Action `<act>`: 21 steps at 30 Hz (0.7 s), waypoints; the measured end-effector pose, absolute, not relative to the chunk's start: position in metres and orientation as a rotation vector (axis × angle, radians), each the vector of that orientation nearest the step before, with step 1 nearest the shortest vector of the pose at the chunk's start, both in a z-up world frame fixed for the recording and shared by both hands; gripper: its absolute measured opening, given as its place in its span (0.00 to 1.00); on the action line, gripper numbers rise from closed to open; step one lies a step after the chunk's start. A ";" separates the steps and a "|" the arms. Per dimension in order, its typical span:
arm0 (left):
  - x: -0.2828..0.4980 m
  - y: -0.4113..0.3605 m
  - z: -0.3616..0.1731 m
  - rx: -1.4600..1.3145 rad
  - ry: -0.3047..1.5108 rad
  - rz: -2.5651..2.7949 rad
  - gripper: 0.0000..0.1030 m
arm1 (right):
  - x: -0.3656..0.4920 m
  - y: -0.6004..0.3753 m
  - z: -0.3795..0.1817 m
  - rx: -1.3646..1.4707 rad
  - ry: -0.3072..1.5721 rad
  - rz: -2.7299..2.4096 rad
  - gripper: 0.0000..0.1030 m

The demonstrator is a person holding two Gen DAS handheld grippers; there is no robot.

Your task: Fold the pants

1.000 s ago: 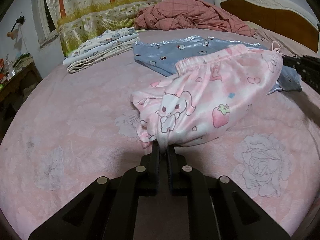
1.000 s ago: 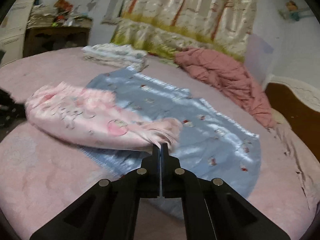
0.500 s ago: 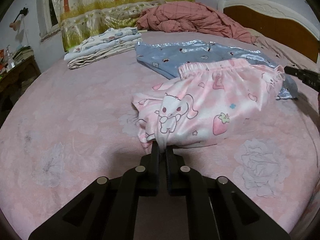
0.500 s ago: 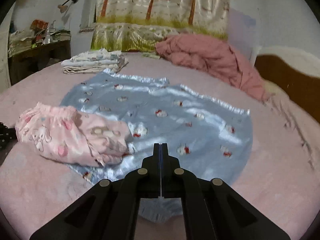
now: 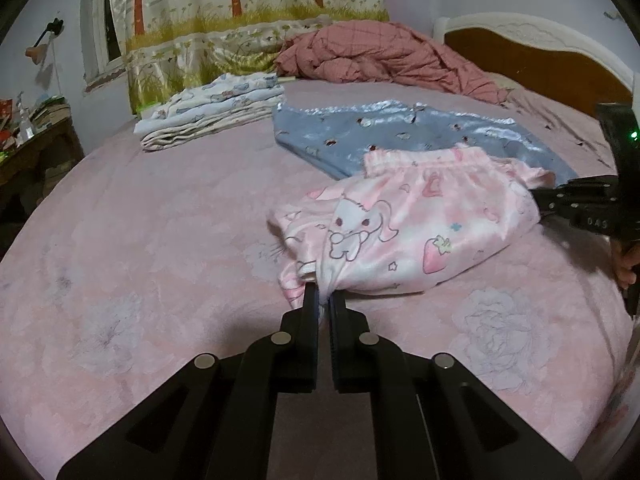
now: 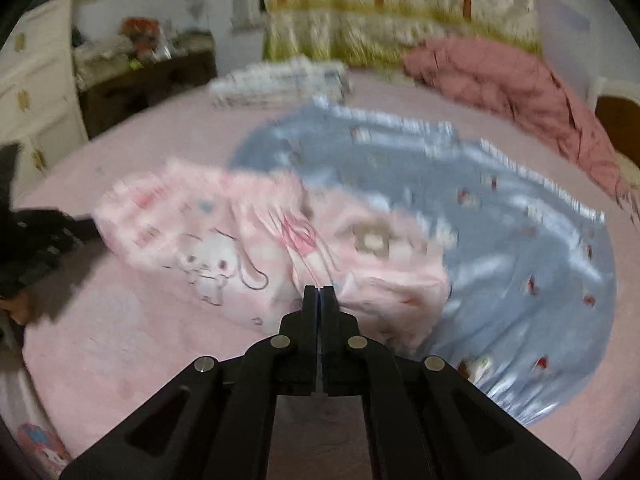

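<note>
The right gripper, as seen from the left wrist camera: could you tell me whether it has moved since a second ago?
Yes. The right gripper has come down the frame, away from the headboard, to the pink pants.

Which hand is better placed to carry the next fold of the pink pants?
Probably the left. The left tool is shut on a bunched edge of the pink pants. The right tool is shut with nothing visibly between its fingers, so it would need to regrip first.
</note>
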State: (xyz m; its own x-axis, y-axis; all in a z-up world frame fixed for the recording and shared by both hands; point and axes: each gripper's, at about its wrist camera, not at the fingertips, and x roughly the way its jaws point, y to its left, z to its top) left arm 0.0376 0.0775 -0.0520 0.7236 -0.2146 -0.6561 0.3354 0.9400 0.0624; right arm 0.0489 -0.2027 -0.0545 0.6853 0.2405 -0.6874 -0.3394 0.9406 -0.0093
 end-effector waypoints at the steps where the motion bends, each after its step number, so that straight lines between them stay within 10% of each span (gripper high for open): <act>1: 0.040 0.079 -0.054 0.180 0.710 -0.294 0.04 | 0.049 -0.205 -0.055 -0.127 0.752 0.324 0.00; 16: 0.040 0.090 -0.052 0.156 0.726 -0.281 0.09 | 0.051 -0.229 -0.058 -0.049 0.764 0.291 0.00; 18: 0.036 0.090 -0.051 0.179 0.715 -0.212 0.23 | 0.051 -0.229 -0.058 -0.042 0.763 0.296 0.00; 20: 0.029 0.097 -0.047 0.195 0.674 -0.123 0.65 | 0.049 -0.231 -0.057 -0.030 0.751 0.302 0.00; 21: 0.026 0.102 -0.044 0.185 0.663 -0.108 0.66 | 0.048 -0.233 -0.056 -0.016 0.746 0.310 0.00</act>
